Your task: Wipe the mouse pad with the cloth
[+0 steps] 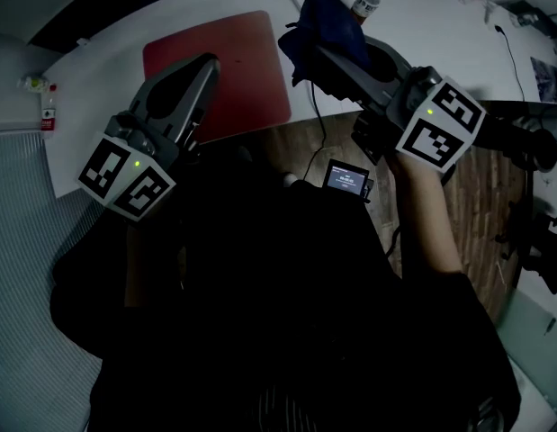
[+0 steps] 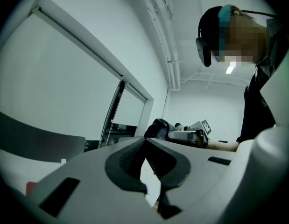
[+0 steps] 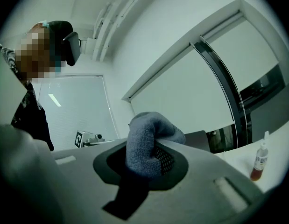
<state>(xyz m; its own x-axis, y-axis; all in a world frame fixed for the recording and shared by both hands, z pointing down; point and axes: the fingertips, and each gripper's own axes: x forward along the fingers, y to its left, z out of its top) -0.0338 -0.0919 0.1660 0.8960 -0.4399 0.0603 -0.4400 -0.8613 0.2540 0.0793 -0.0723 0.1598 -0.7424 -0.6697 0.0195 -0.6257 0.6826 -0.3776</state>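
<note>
My right claw (image 1: 316,52) is pinching the bunched blue cloth (image 1: 325,23) over the white surface (image 1: 107,79). The red mouse pad (image 1: 247,52) is lying at its nine o'clock. My left claw (image 1: 206,68), closed and empty, is hovering over the pad. I am judging it best to lower the cloth flat and stroke evenly.

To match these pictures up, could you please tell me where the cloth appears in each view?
Head view: the cloth is upper centre, bunched at the right gripper's tips, right of the mouse pad.
Left gripper view: cloth at centre, small and distant.
Right gripper view: cloth at centre, between the jaws.
Shared landmark: the right gripper holding it.
</note>
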